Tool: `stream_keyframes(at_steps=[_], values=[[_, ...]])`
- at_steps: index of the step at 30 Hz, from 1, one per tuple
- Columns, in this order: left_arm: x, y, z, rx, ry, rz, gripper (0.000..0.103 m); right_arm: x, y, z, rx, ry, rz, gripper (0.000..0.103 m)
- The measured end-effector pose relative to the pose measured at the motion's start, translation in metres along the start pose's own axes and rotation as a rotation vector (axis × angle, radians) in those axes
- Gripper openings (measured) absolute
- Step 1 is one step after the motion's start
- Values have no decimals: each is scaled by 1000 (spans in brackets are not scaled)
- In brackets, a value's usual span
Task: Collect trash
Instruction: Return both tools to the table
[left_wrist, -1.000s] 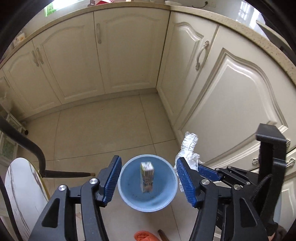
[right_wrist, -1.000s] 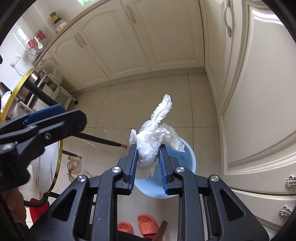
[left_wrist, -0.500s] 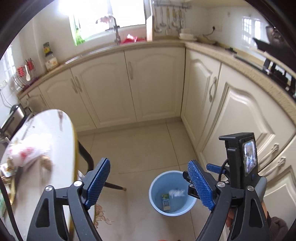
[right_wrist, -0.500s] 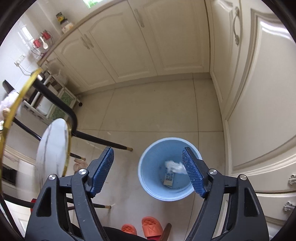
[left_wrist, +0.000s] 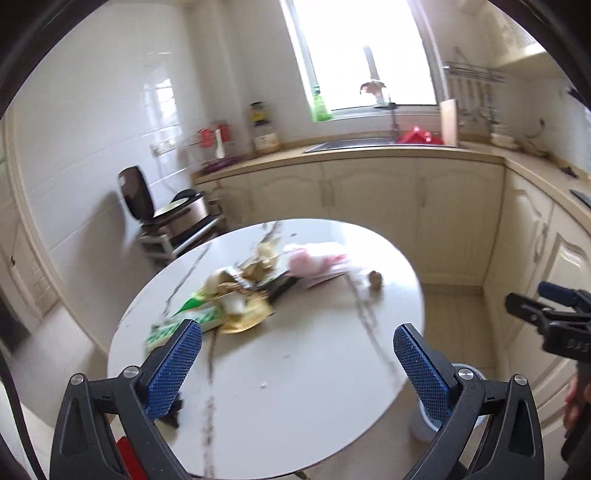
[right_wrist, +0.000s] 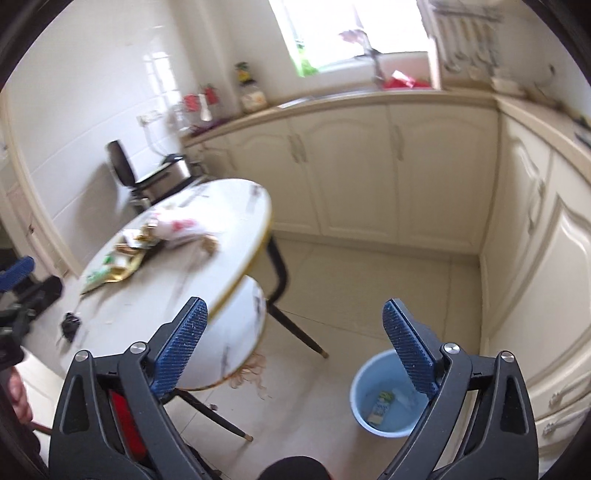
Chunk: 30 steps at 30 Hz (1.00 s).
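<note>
The left gripper (left_wrist: 297, 354) hangs over the near edge of the round marble table (left_wrist: 314, 406), its jaws just opened wide with nothing between them. Across the table from it lies a heap of wrappers (left_wrist: 236, 295) and a pink-and-white plastic bag (left_wrist: 314, 260), blurred. The right gripper (right_wrist: 291, 347) has also just spread, empty. Right of the table, on the floor, stands the blue bin (right_wrist: 360, 387), holding a small carton (right_wrist: 380, 406).

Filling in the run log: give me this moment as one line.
left claw: open, empty | right claw: open, empty, jaws just opened | bucket: carton inside | table: wrappers remain
</note>
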<state>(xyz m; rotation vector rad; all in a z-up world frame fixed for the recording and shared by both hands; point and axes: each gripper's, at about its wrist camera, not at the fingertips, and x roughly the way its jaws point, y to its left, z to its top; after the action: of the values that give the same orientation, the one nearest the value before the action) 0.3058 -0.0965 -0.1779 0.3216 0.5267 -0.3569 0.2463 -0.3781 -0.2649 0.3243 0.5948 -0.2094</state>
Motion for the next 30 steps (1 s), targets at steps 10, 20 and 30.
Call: stream_keyframes(at_steps=[10, 20, 30], values=[[40, 80, -58, -201, 145, 263, 102, 33, 90, 22, -182, 49, 46, 97], [83, 106, -78, -274, 214, 197, 75, 111, 97, 31, -253, 130, 7, 96], [77, 131, -106, -327, 252, 113, 32, 177, 93, 41, -288, 188, -28, 67]])
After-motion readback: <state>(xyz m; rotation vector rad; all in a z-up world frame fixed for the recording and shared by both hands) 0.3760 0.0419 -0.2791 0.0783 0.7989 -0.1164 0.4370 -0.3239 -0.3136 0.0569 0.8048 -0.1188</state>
